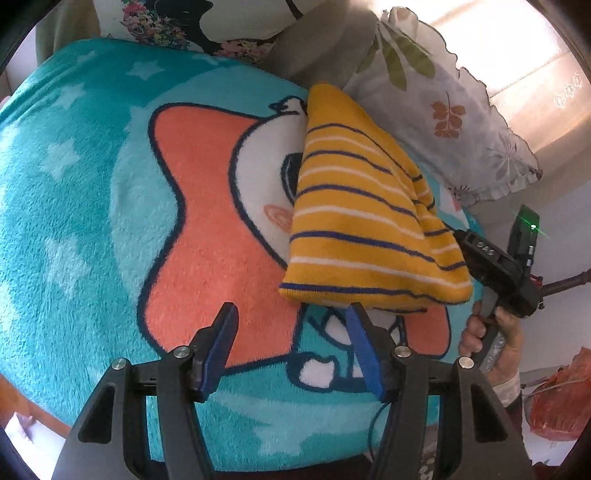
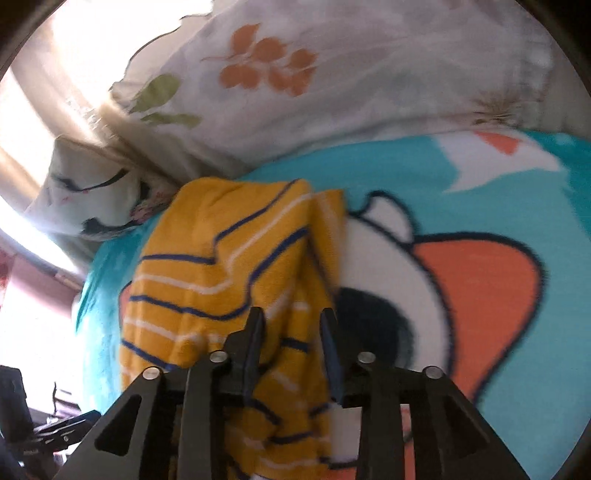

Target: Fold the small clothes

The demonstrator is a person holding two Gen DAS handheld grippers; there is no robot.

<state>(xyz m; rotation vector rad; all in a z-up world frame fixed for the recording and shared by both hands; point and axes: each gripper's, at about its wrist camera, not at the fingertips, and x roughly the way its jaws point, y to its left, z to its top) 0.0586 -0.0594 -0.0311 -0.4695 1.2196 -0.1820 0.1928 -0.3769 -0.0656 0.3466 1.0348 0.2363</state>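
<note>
A small yellow garment (image 1: 365, 206) with navy and white stripes lies folded on a teal cartoon blanket (image 1: 92, 206). My left gripper (image 1: 291, 314) is open and empty, just in front of the garment's near hem. My right gripper (image 2: 291, 317) is open, its jaws apart over the garment (image 2: 221, 266), with cloth between and below the fingers, not pinched. The right gripper also shows in the left wrist view (image 1: 491, 262), at the garment's right edge, held by a hand.
A floral pillow (image 1: 443, 110) lies behind the garment at the blanket's right edge. Another flowered cushion (image 1: 177, 22) sits at the far side. A red item (image 1: 557, 398) lies off the bed to the right.
</note>
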